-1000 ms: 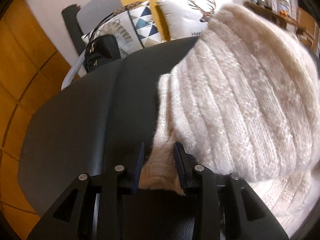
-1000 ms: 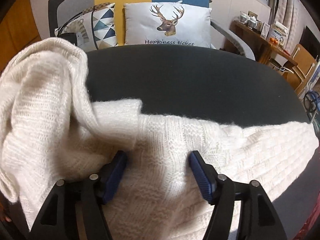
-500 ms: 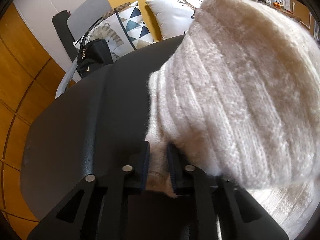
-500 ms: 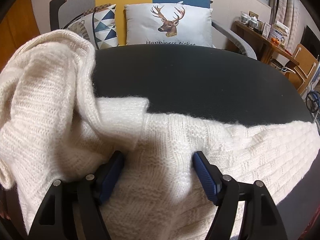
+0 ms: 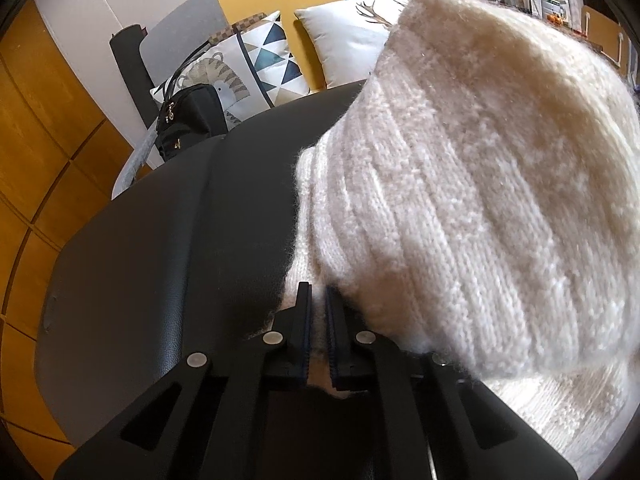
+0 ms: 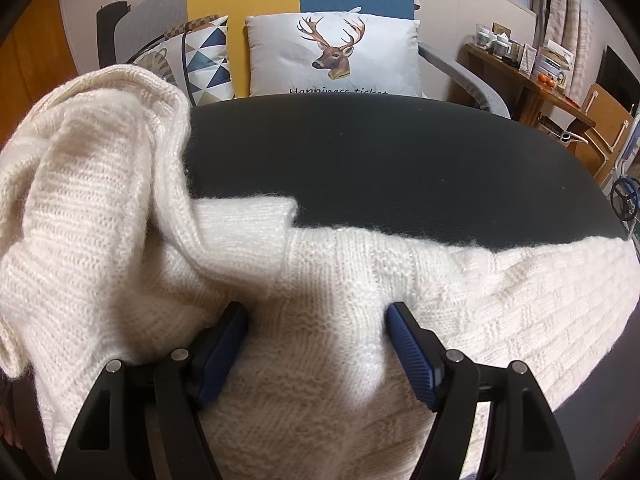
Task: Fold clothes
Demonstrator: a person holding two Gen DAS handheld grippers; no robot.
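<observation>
Cream knitted sweater is spread over the black table, a fold of its edge pinched between the nearly closed blue pads of the left gripper with a ribbed part lifted beside it, while the right gripper is held wide open over the knit.

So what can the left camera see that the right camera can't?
Only the left wrist view shows the black handbag by the cushions, and the left gripper pinching a bit of the cream sweater.

Only the right wrist view shows the right gripper wide open over the sweater, the whole deer on the deer cushion, and a wooden shelf with small things.

Both show the sweater, the black table, and the triangle cushion.
</observation>
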